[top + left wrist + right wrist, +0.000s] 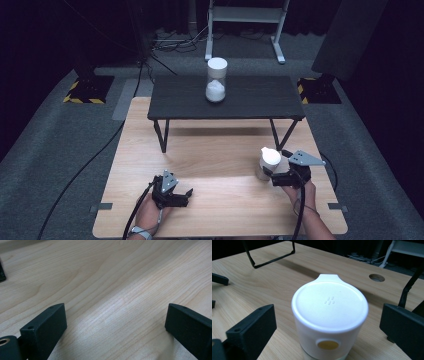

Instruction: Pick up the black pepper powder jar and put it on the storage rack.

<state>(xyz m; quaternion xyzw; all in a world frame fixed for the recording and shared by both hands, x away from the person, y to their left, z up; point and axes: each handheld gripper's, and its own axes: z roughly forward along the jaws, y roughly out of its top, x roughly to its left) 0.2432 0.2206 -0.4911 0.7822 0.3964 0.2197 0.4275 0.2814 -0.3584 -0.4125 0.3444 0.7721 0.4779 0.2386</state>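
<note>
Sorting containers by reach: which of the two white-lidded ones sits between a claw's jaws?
The squat white container on the wooden table, between the right claw open jaws; the tall clear jar stands on the dark shelf.

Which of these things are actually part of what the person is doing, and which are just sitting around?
In use:
- squat white container with a flat tabbed lid, standing between the open jaws
- right gripper, around that container
- left gripper, open over bare wood

Lying about:
- tall clear cylinder with a white cap and white filling
- small black low table under that cylinder
- light wooden tabletop
</note>
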